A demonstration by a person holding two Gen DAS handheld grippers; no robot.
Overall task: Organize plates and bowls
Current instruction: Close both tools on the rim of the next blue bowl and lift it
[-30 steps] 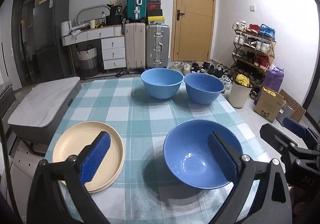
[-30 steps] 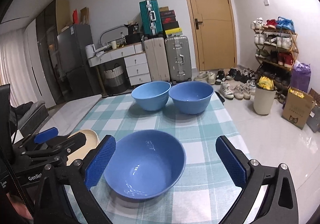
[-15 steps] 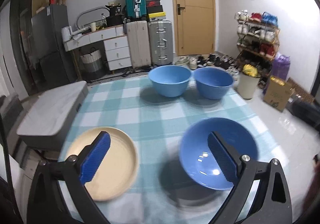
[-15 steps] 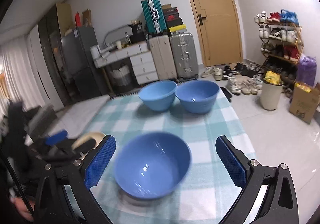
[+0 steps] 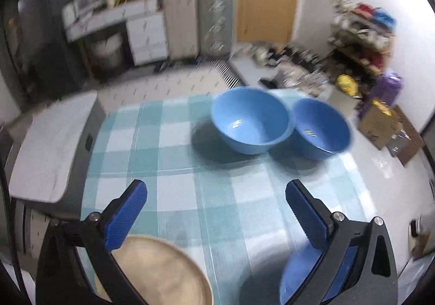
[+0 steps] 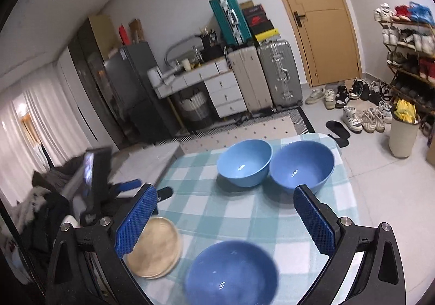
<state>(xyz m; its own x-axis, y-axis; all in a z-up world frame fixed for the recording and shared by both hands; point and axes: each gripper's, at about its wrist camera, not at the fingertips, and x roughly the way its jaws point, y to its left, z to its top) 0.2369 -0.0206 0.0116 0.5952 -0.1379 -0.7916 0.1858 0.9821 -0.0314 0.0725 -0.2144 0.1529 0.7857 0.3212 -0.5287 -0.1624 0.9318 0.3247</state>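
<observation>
Holding both pairs of tongs wide open and empty, we judge the sorting not yet begun. Our left tongs [image 5: 216, 201] and right tongs [image 6: 225, 209] hang above the bench with its teal-and-white checked cloth [image 6: 239, 212]. A round cream plate [image 6: 153, 250] lies near left, with a deep blue bowl [image 6: 231, 272] just right of it. Two more blue bowls [image 6: 244, 162] [image 6: 301, 165] sit side by side, about touching, at the far edge. We would next lower one pair over a rim, probably the near bowl's, to nest it with the others. No writing can be read; the left view is blurred.
</observation>
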